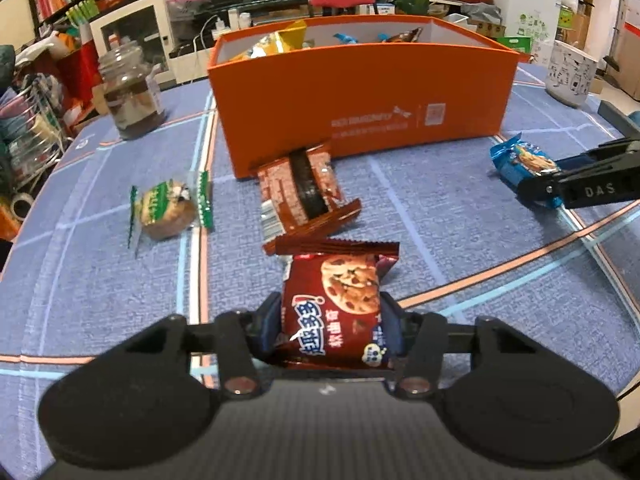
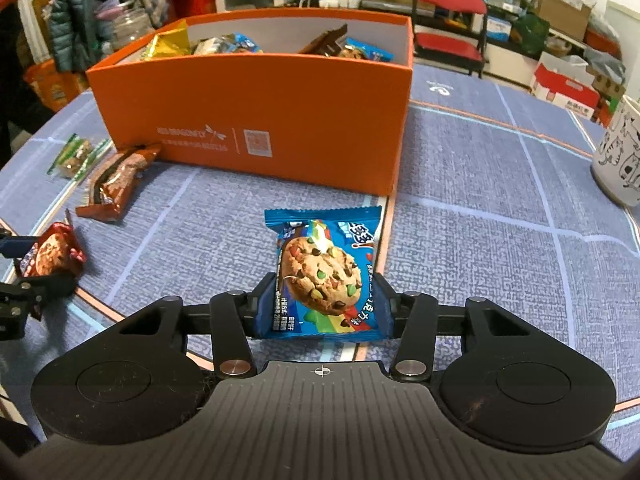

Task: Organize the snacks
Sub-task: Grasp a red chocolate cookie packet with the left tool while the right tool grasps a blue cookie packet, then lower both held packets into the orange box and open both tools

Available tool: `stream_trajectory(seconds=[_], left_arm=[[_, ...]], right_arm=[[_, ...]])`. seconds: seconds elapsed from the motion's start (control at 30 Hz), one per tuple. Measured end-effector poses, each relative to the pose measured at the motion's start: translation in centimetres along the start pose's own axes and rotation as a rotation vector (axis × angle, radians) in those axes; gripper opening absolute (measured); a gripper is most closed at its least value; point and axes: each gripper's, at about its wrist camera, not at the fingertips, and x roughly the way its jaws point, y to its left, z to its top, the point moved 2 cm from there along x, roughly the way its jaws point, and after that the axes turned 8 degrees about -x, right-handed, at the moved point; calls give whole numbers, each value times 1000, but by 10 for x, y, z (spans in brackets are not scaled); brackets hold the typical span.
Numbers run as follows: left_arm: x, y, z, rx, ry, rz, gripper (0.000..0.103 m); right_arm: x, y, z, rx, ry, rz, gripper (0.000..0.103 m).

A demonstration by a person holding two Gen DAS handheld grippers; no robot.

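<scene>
I've got both grippers clamped on cookie packs, left gripper (image 1: 332, 320) on the red cookie pack (image 1: 336, 304), right gripper (image 2: 322, 304) on the blue cookie pack (image 2: 322, 276), orange box (image 2: 256, 120) straight ahead of both, right one looks nearer.

The near end of the red packet (image 1: 334, 312) is hidden between the left fingers (image 1: 270, 322) and the tool body below them, and the blue packet (image 2: 324, 276) likewise sinks out of sight between the right fingers (image 2: 262, 308). Beyond the fingers, the front wall of the box (image 2: 256, 120) hides all but the tops of the snacks inside, and its white print is too blurred to read. Right of the right fingers, the picture's edge cuts off the mug (image 2: 620, 152).
</scene>
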Motion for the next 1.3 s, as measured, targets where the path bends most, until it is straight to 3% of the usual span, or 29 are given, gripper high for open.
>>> stream_trajectory(seconds=[0.23, 0.43, 0.6, 0.83, 0.87, 0.9, 0.93, 0.97, 1.0, 1.13, 1.17, 1.3], left_arm=[[-3, 3, 1, -3, -11, 29, 55], [-37, 8, 19, -72, -74, -47, 54], [-57, 15, 81, -115, -185, -82, 54], [-19, 5, 196, -95, -266, -24, 55], [-9, 5, 208, -83, -282, -20, 57], [-3, 5, 214, -68, -299, -21, 77], [-1, 6, 219, -57, -325, -15, 93], [-2, 9, 220, -50, -356, -7, 98], [-7, 14, 219, -45, -379, -1, 102], [-32, 49, 196, 8, -432, -37, 102], [-35, 61, 186, 28, -432, -34, 102], [-31, 109, 144, 137, -393, -20, 102]], right_arm=[[-8, 9, 3, -39, -21, -12, 34], [-49, 18, 14, -39, -103, 34, 34], [-89, 6, 59, 29, -242, 47, 34], [-61, -18, 157, 54, -290, -5, 35], [-52, -20, 167, 55, -285, -20, 37], [-42, -22, 176, 54, -270, -36, 40], [-35, -22, 181, 52, -253, -46, 52], [-31, -22, 183, 58, -243, -54, 58], [-32, -21, 182, 69, -249, -52, 58], [-50, 4, 148, 64, -307, -2, 71], [-52, 15, 134, 50, -314, 6, 76], [-41, 67, 85, -6, -300, 12, 79]])
